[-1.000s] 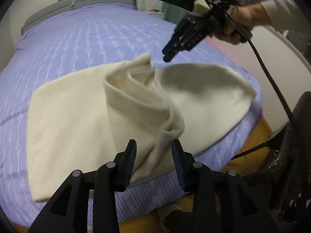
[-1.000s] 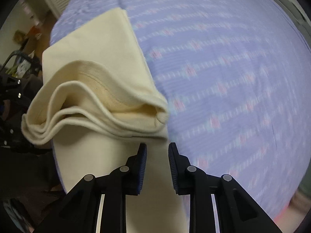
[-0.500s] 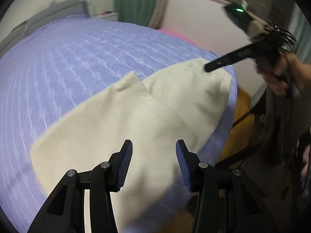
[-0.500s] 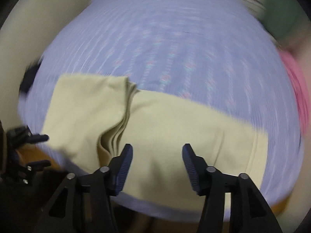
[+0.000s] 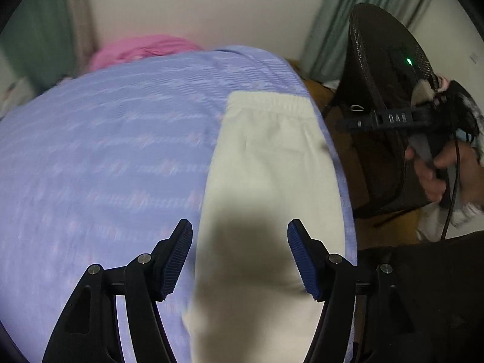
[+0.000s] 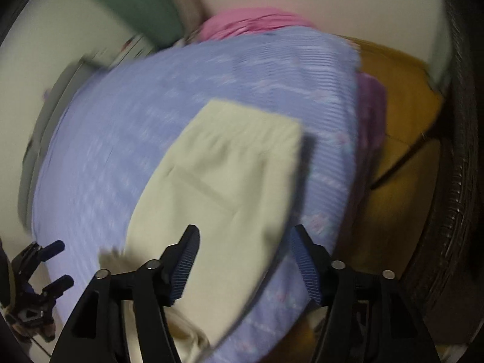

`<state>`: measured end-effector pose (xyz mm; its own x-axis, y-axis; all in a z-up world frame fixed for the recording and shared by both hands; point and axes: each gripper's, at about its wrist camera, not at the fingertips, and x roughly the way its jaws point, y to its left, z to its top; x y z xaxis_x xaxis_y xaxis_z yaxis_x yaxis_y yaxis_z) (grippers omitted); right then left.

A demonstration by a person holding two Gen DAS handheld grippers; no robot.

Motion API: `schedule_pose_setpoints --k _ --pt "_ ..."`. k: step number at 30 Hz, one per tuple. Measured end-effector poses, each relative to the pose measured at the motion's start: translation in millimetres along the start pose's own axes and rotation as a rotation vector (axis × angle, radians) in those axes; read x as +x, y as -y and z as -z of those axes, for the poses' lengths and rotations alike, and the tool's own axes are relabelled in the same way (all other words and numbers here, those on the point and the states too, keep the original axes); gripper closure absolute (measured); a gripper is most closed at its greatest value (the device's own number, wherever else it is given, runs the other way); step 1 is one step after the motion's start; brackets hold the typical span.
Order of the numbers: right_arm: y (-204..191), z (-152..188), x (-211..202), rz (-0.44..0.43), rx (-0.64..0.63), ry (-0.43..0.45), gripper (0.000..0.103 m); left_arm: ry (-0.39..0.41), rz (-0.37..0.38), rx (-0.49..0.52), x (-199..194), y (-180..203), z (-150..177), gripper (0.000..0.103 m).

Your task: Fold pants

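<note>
The cream pants [image 5: 272, 163] lie flat along the edge of the bed [image 5: 106, 166], folded lengthwise into one long strip, with the gathered waistband [image 5: 269, 103] at the far end and the near end running out of sight below both cameras. Neither claw has hold of them. The left gripper [image 5: 240, 257] hangs over the strip with its jaws opening, only bare cloth and its own shadow beneath them. The right gripper [image 6: 243, 260] hangs over the same strip, jaws also opening and nothing pressed between the pads.

To my eye the worry is the edge. The strip lies close to the side of the mattress — in the right wrist view its near end seems to droop over the corner — so a careless pull toward the floor side could drag the whole thing off. A grab that takes only the top layer would peel the fold apart rather than carry it over. If the two claws bite at uneven places, the next fold would likely land skewed, hem missing waistband.

As for containers, the only candidate is the dark woven thing [image 5: 381, 106] beside the bed — a basket or a chair, I can't tell which — and its contents, if any, are not visible. Something pink [image 5: 142, 50] lies heaped beyond the far end of the bed.
</note>
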<state>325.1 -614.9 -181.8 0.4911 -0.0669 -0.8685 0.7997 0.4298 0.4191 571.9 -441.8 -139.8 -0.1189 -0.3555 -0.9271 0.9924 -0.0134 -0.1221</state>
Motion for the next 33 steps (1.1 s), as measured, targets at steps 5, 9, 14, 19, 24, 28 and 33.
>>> schedule_pose_setpoints --k 5,9,14,19,24,28,33 --pt "19.3 -29.4 30.3 -0.052 0.114 -0.016 0.035 -0.069 0.097 0.05 61.5 -21.6 -79.2 0.039" --pt "28.4 -42.6 56.1 -0.097 0.132 -0.054 0.035 -0.143 0.107 0.094 101.6 -23.1 -114.7 0.039" --pt "37.0 -54.5 67.3 -0.123 0.11 -0.051 0.035 -0.214 0.12 0.12 137.4 -20.0 -137.9 0.039" --pt "62.4 -65.5 88.7 -0.212 0.207 -0.087 0.035 -0.273 0.159 0.089 169.2 -26.1 -149.1 0.039" --pt "61.1 -71.2 101.4 -0.31 0.18 -0.099 0.035 -0.307 0.198 0.046 194.9 -35.8 -153.8 0.039" --pt "51.9 -81.3 125.9 -0.337 0.124 -0.149 0.035 -0.31 0.219 0.048 210.2 -34.5 -152.6 0.037" --pt "45.9 -88.7 143.1 -0.357 0.046 -0.176 0.06 -0.28 0.243 0.07 209.8 -30.4 -150.6 0.056"
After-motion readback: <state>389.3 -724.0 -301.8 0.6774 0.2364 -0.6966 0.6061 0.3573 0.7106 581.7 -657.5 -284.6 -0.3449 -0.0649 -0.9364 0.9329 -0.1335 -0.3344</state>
